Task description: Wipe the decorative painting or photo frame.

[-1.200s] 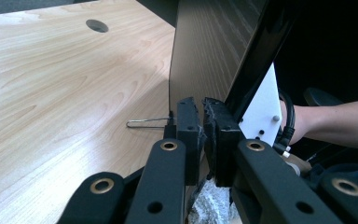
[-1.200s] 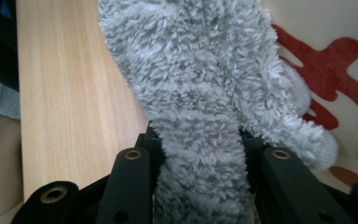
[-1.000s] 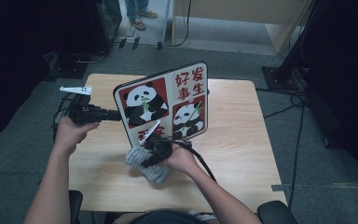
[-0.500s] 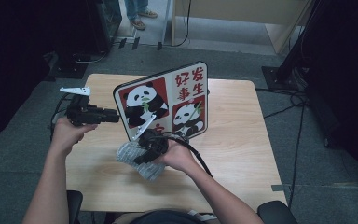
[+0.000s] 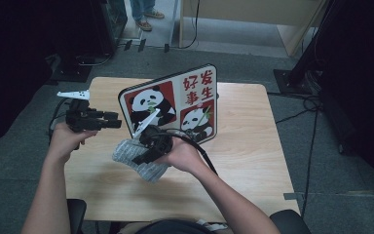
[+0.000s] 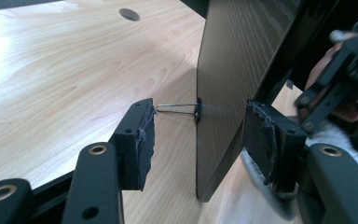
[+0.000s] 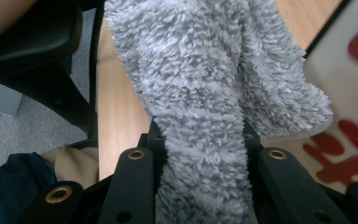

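Your right gripper (image 5: 143, 155) is clamped on a bunched fold of the grey fluffy cloth (image 5: 141, 158), lifted off the table (image 5: 253, 161) just in front of the panda board (image 5: 175, 105). In the right gripper view the cloth (image 7: 205, 93) fills the gap between the jaws, pinched tight. Your left gripper (image 5: 112, 121) has just been opening; its jaws now stand wide on either side of the board's left edge (image 6: 214, 116) without pressing on it, so the board looks to be propped up on its own, tilted back, bottom edge on the table.

By the look of it you are about to wipe the board's printed face. That calls for bringing the cloth flat against the face and stroking across it, while the left gripper either steadies the edge again or backs away to the left.

Watch the small wire clip (image 6: 177, 109) sticking out of the board's back beside the left jaw. A hard push could tip the board backward. Open table lies to the right and near you; the left edge of the table is close under your left hand
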### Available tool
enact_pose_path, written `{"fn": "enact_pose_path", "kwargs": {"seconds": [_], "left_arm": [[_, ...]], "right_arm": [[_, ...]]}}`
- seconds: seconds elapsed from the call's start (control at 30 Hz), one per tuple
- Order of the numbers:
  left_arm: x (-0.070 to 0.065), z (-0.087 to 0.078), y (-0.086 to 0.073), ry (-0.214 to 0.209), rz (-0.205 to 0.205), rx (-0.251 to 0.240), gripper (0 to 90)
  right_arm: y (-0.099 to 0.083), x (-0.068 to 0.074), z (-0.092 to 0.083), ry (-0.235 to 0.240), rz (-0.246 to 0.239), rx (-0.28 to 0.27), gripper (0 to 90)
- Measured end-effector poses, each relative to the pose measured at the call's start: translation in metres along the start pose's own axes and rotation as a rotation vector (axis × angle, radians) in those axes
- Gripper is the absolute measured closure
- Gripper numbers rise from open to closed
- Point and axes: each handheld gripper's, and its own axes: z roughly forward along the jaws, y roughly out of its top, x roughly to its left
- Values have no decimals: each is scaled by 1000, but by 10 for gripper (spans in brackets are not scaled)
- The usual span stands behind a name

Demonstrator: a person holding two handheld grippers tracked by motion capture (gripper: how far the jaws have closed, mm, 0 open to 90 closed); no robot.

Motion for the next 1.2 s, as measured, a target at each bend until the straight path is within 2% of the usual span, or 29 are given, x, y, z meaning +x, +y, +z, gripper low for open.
{"fn": "enact_pose_path", "kwargs": {"seconds": [0.3,0.53,0.63,1.0,1.2], "left_arm": [[-1,-9,-1,33,38,-10,434],[1,-18,-3,38,24,-32,419],[2,-21,-4,24,-5,-36,384],[-1,-33,-14,50,-15,-44,386],[-1,-41,-18,60,-20,-66,386]], "right_arm": [[25,8,-9,-4,-52,-6,689],[43,12,-13,-2,-71,-21,687],[50,11,-18,-12,-76,-33,686],[83,13,-31,-23,-117,-64,686],[99,11,-38,-39,-124,-80,685]]}}
